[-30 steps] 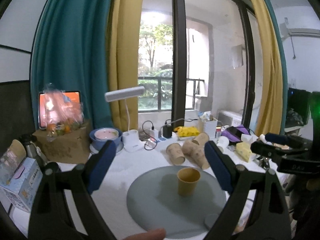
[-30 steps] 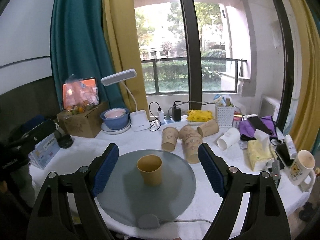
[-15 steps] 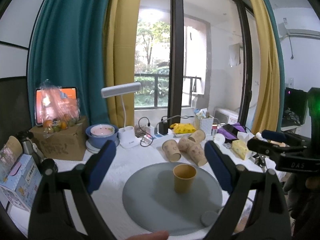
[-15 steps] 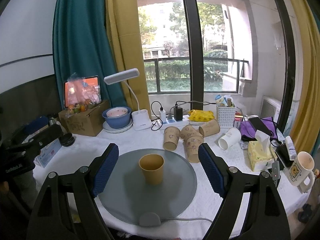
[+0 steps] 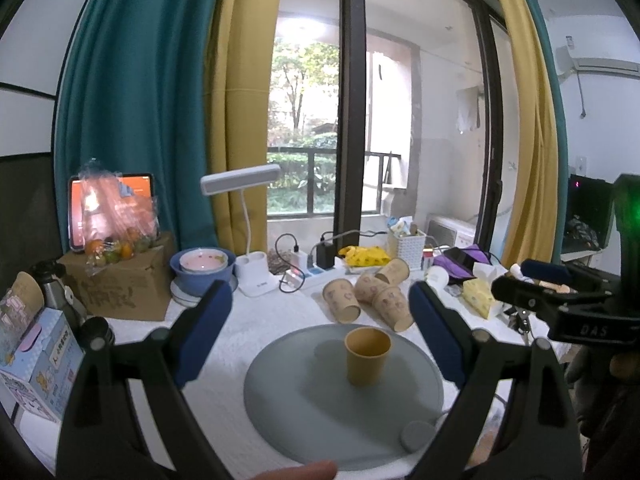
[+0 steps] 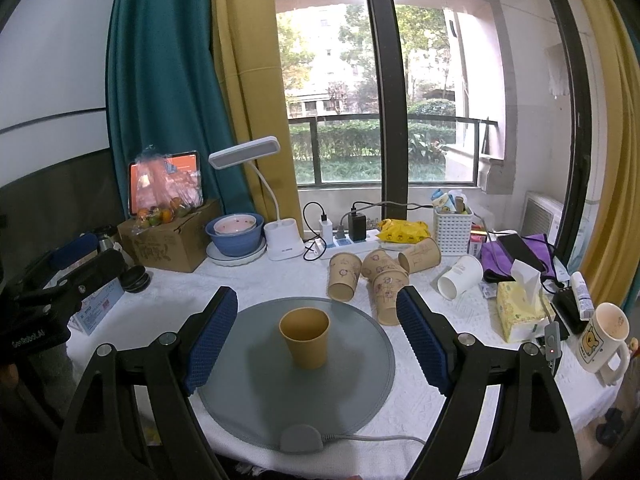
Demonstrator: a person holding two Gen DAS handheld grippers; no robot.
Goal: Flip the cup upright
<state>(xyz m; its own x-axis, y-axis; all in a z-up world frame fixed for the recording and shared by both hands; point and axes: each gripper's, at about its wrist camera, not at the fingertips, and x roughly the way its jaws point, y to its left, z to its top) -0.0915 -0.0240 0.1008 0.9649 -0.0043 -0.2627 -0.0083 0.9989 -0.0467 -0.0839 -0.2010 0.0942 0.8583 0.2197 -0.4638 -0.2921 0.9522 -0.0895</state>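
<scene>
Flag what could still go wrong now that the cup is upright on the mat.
1. The cup stands free on the round mat, empty by the look of it, between the open fingers of the right gripper; a careless sweep could tip it again.
2. Paper cups lie loose just behind the mat; a nudge might roll them into it.
3. The mat's cable runs along the near edge and could snag.

Left wrist view: looks forward between own spread fingers from table's near-left, toward window, slightly rightward; right gripper [image 5: 560, 284] visible at right edge. Right wrist view: same facing, from near-right; left gripper [image 6: 64, 276] at left edge. Shared: round grey mat [image 5: 280, 392] [image 6: 248, 384], upright cup [image 5: 367, 355] [image 6: 305, 337], desk lamp [image 5: 240, 179] [image 6: 244, 153].
</scene>
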